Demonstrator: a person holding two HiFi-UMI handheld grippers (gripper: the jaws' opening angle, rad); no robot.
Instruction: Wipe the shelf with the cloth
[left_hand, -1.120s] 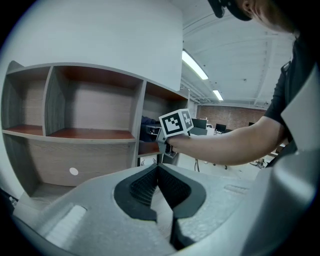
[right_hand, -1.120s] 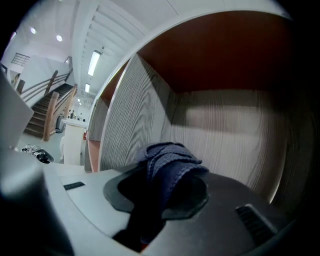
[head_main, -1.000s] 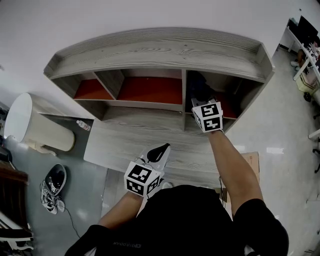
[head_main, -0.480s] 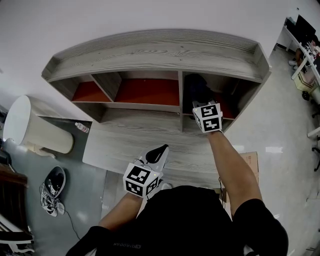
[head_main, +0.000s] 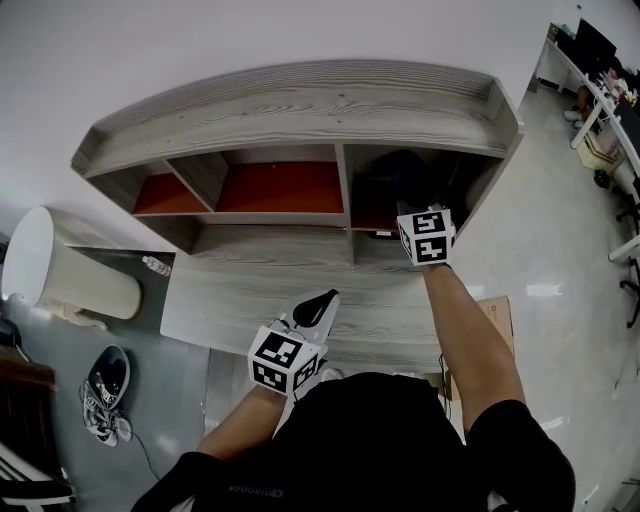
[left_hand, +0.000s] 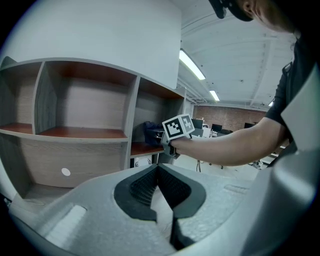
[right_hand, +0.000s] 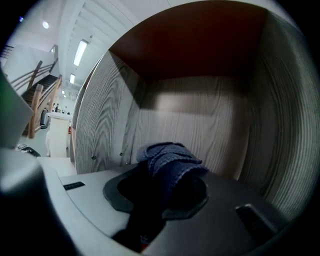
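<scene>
Now right tongs (right_hand: 162, 187) clamp the bunched blue cloth (right_hand: 169, 156), likely soft and light; shelf (right_hand: 200, 110) just ahead. Left tongs (left_hand: 159, 172) closed, empty.

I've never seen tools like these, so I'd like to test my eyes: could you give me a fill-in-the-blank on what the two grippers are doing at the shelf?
1. The right gripper is shut on a blue ____.
2. In the head view it reaches into the ____most compartment of the shelf.
3. The left gripper is shut and holds ____.
Missing words: cloth; right; nothing.
</scene>
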